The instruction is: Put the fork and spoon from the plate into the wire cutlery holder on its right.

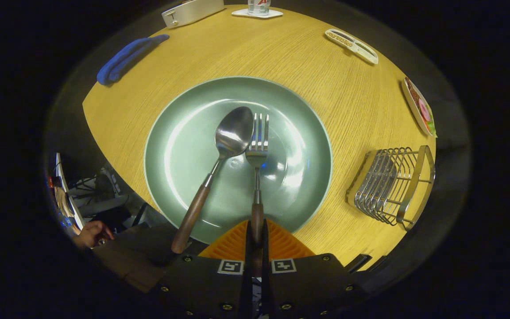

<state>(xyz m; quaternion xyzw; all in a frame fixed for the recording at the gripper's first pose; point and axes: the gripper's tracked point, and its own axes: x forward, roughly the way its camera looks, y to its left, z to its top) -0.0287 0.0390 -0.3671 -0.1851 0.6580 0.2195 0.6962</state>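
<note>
The gripper (256, 230) is clenched on the fork (257, 177) by its wooden handle, its tines over the green plate (184, 133) ahead. The spoon (219, 164) lies just left; the wire cutlery holder (392, 184) off right holds nothing, so both transfers remain

One plate (184, 146) bearing one spoon (233, 133) and one fork (257, 146), one wire cutlery holder (392, 186), one blue cloth (126, 57), one glass (258, 6), three white dishes, and one gripper (256, 239) clamped on the fork's handle.
</note>
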